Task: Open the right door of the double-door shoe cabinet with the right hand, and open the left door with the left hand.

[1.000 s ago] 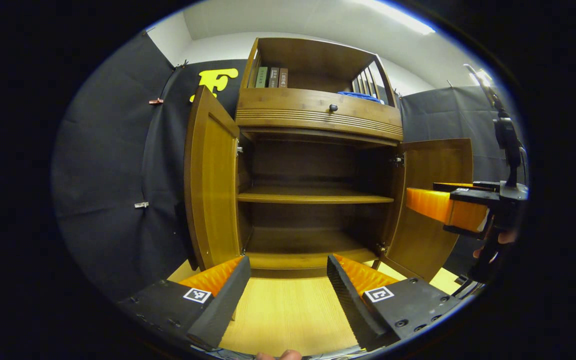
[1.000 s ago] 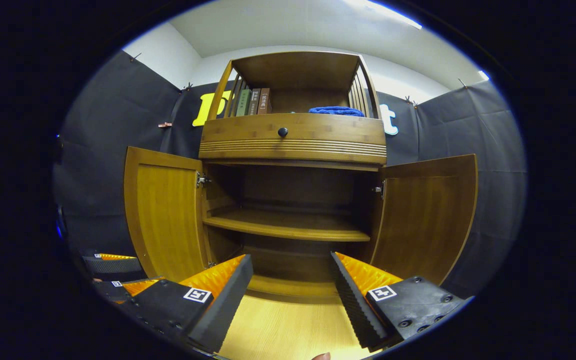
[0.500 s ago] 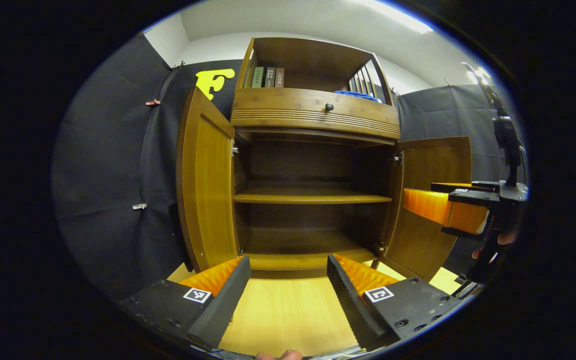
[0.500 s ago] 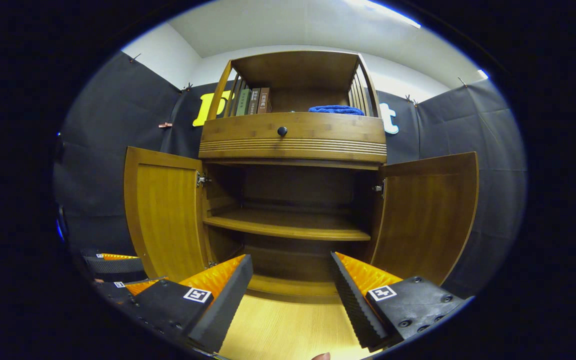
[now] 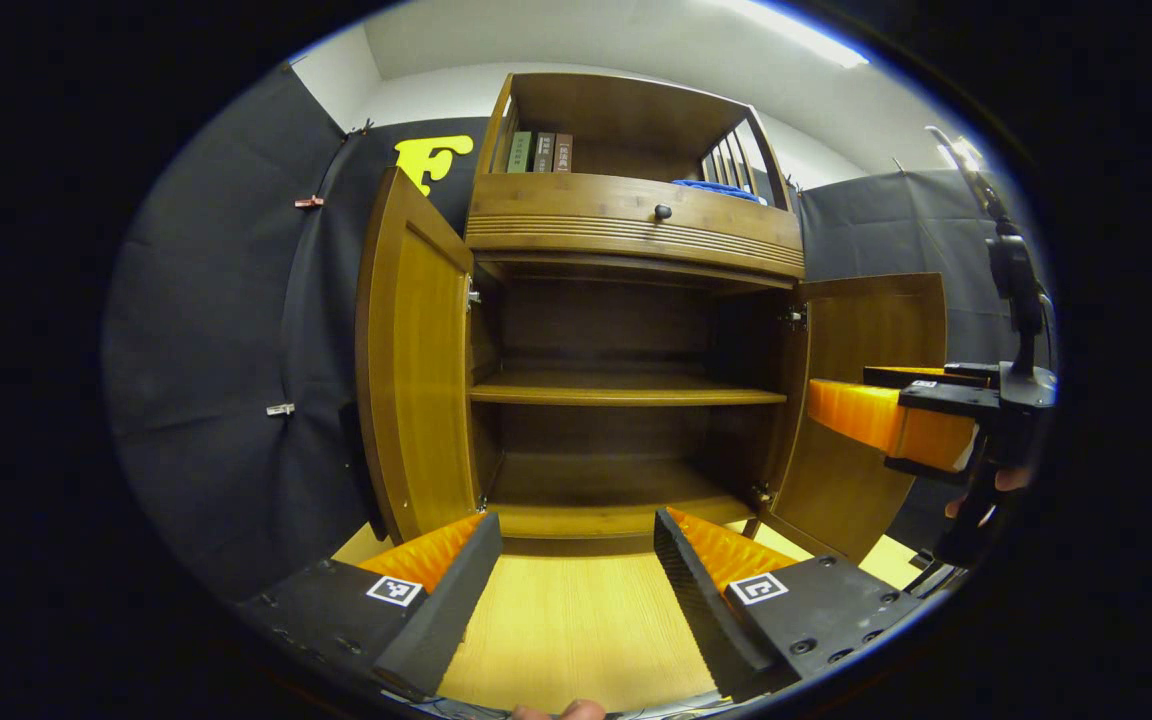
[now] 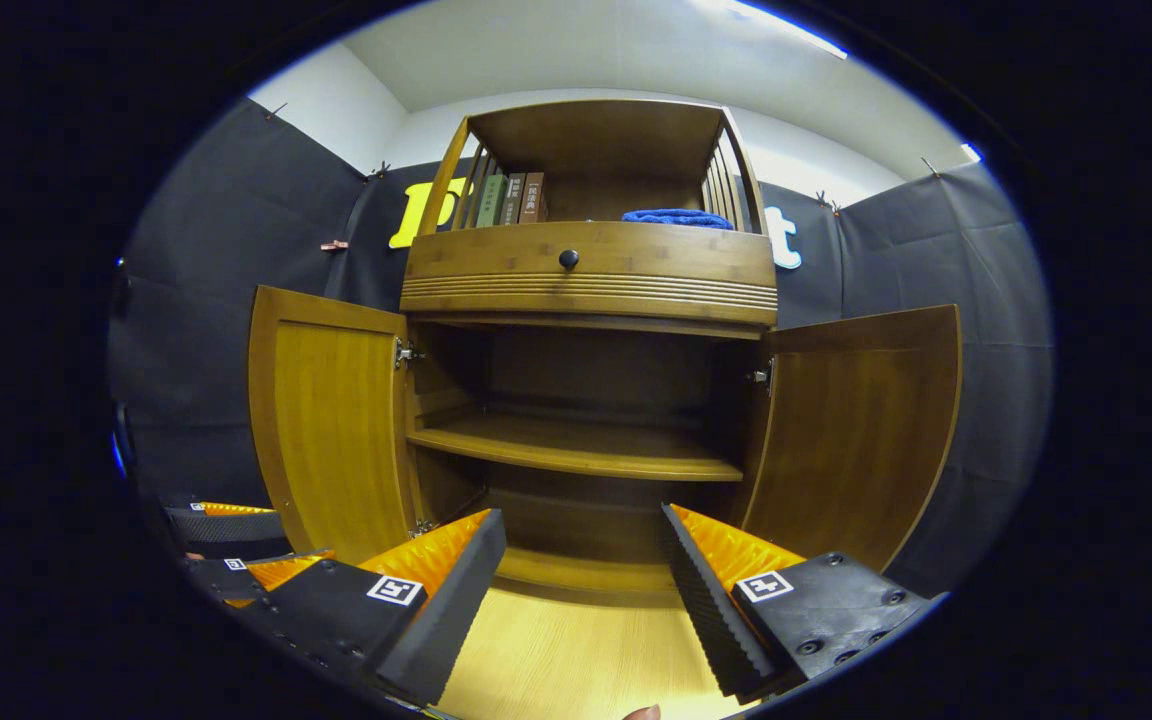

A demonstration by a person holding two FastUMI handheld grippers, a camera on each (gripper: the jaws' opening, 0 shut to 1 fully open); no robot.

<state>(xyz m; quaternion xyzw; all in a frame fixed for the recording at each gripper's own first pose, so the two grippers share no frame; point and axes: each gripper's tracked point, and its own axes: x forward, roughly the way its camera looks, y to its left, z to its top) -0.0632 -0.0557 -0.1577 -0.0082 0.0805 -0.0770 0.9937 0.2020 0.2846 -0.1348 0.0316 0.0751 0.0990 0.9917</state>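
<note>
**Tongs hanging wide with both doors swung out**

Tongs first: your left tongs (image 5: 576, 560) and right tongs (image 6: 584, 560) are both gaping wide, gripping nothing and touching nothing, hovering near you over the wooden floor (image 6: 576, 660). The shoe cabinet (image 6: 586, 280) is standing at the far side with its left door (image 6: 331, 430) and right door (image 6: 856, 430) both swung out, leaving the inner shelf (image 6: 576, 455) showing. You are looking at a task that seems finished. Watch the risk, though: pushing forward now could bump a door edge and swing it back shut, or drag the cabinet.
</note>
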